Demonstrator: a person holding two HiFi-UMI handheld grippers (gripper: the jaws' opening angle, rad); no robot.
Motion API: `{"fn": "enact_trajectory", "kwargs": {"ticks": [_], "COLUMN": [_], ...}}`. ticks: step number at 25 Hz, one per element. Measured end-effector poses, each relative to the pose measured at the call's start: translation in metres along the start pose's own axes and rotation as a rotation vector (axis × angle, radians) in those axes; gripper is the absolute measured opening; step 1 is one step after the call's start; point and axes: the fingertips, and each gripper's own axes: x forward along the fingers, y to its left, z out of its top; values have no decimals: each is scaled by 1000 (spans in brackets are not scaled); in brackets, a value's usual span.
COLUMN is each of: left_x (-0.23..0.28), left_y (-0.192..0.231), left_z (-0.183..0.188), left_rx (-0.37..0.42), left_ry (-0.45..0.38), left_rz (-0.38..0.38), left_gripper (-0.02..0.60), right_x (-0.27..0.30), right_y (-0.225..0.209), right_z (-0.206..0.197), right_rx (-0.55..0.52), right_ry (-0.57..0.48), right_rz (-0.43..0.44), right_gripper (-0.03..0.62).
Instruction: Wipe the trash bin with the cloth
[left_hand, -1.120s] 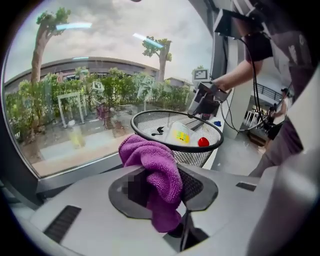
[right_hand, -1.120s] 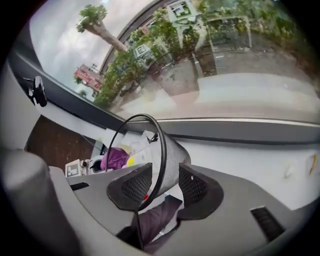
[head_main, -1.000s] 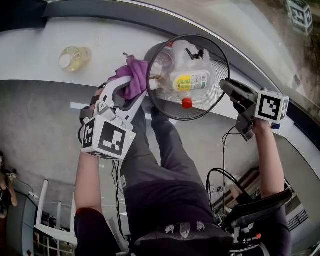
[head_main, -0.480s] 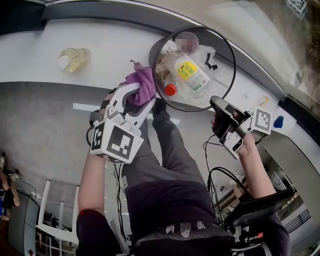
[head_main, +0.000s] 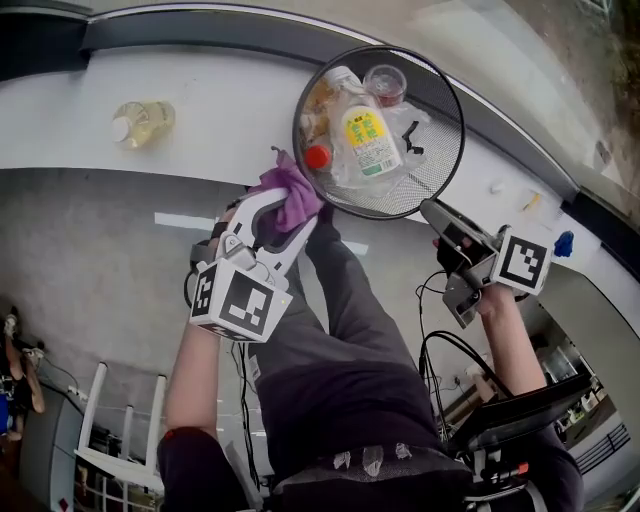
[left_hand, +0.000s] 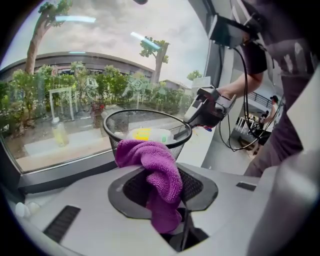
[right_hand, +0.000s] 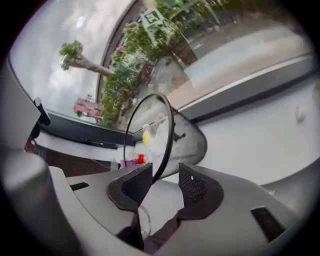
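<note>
Cloth (head_main: 290, 190) just left of bin (head_main: 428, 178), bottle (head_main: 365, 140) inside.

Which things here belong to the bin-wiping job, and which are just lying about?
In the job: trash bin; purple cloth, clamped in the left gripper; right gripper, jaws just opened around the bin's rim.
Lying about: bottle of yellow liquid on the ledge; labelled bottle and clear cup inside the bin.

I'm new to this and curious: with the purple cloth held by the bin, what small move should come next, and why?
Probably press the cloth onto the outer wall of the bin and drag it along under the rim. The left gripper is shut on the cloth, which sits right beside the mesh.
</note>
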Motion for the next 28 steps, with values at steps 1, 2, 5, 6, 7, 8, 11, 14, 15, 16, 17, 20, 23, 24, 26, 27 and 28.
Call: {"fn": "enact_trajectory", "kwargs": {"ticks": [1,2,5,6,7,8,11,14,15,16,17,20,23,24,26,27,28], "left_x": [-2,-4,-10,-12,-13,-12,-9,-5,-4,-3,-1,1,10,16,25,28,28], "left_y": [6,11,31,38,44,48,47,43,41,38,33,18,8,4,-3,-6,-9], "left_z": [1,1,2,3,4,6,11,9,7,5,4,8,18,20,22,21,20], "left_rx": [-10,-14,-2,1,0,-6,-27,-9,1,10,21,40,4,-4,-20,-35,-54], "left_ry": [-7,-11,-9,-7,-7,-11,-22,-10,-3,6,14,14,-16,-20,-25,-30,-36], "left_rz": [18,36,98,119,135,145,150,139,128,114,99,72,55,44,15,-2,-17], "left_gripper": [110,110,110,110,110,110,110,110,110,110,110,110,110,110,110,110,110], "right_x": [-9,-17,-18,-9,2,12,30,29,25,20,14,-3,-10,-11,-14,-15,-14], "right_y": [-7,-14,-6,7,20,27,23,13,6,-2,-8,-21,-29,-31,-34,-35,-33], "right_z": [18,37,90,102,110,114,112,116,117,115,110,85,57,49,36,30,24], "right_rx": [-72,-120,-204,-262,-324,-375,-413,-334,-284,-228,-171,-1,151,190,254,282,307], "right_ry": [-24,-50,-105,-102,-91,-72,-16,-73,-106,-133,-154,-176,-157,-149,-141,-143,-148], "right_rz": [-27,-43,-4,30,55,60,23,26,14,-6,-26,-51,-42,-39,-47,-55,-65], "right_gripper": [143,143,143,143,143,143,141,114,80,80,80,81,81,81,80,81,81]}}
